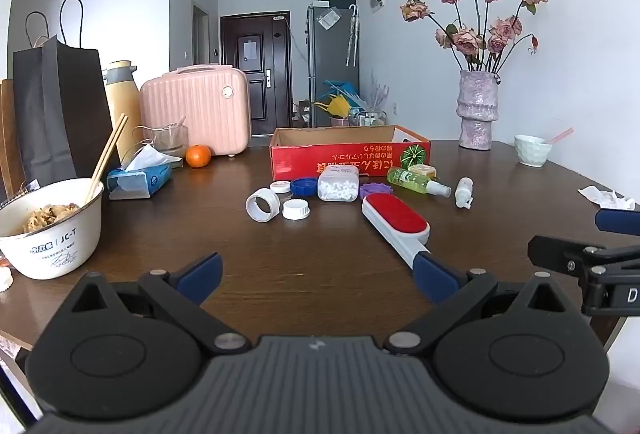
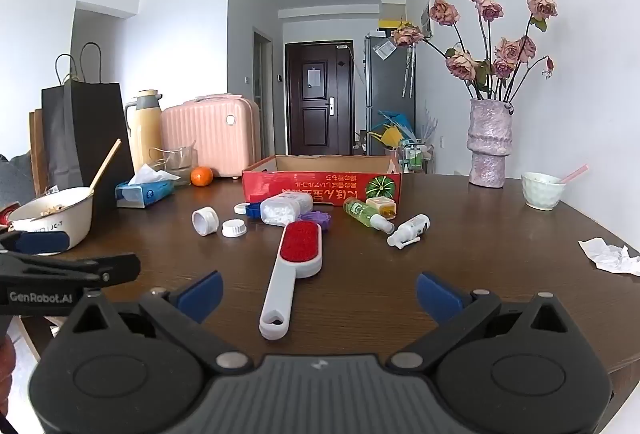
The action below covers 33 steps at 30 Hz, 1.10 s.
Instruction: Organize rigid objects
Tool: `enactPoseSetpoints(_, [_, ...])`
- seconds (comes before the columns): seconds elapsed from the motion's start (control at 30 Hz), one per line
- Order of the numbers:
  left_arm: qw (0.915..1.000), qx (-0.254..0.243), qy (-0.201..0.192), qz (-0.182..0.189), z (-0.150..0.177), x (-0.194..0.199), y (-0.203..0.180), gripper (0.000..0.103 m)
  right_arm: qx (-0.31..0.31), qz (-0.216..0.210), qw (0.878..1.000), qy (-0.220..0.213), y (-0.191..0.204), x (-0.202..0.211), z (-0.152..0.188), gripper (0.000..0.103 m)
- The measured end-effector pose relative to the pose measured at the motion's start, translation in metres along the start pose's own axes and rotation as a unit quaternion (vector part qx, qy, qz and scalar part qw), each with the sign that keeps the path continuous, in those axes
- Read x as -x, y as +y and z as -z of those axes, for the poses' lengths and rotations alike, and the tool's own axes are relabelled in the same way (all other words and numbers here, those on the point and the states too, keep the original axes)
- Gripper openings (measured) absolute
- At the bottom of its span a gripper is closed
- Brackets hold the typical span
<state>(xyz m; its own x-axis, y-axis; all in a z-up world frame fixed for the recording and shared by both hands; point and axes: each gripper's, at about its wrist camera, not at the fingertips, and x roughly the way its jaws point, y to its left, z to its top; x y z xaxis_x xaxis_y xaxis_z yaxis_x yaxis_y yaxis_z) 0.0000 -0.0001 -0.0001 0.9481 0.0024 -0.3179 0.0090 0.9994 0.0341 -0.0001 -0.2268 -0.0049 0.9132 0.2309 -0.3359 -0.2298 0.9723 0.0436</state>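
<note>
Sitting empty, the red box (open-topped); both grippers' jaws spread wide, holding nothing.

The left gripper is made of black plastic. Its two fingers have dark blue pads at the tips. Behind each finger sits a small silver screw, and farther back a big round black part with a circle pressed into it. Between the round parts is a grey ribbed plate with a tiny white mark.

The right gripper looks the same: black arms, blue pads, silver screws, and a grey ribbed middle. On the side of the left one, white letters read "GenRobot.AI".
</note>
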Motion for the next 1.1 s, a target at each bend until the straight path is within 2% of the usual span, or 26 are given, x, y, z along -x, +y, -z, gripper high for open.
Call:
enactPoseSetpoints(0.13, [1.0000,0.001,0.003,0.000,0.0008,0.0051,0.0022,0.103,-0.002,-0.003,1.000,0.011,0.0011,-0.0003,-0.0018,0.103])
enactPoseSetpoints(0.23, [0.9998,0.001,0.021,0.002,-0.0032,0.0017,0.0010,0.103,-0.002,-0.003,1.000,0.009,-0.0028,-0.0013,-0.0027,0.103])
enactPoseSetpoints(1.1, [0.9997,0.002,0.023,-0.001,-0.0001,0.0007,0.0009,0.103,-0.001,0.008,1.000,0.000,-0.0065,0.0048,-0.0059,0.103])
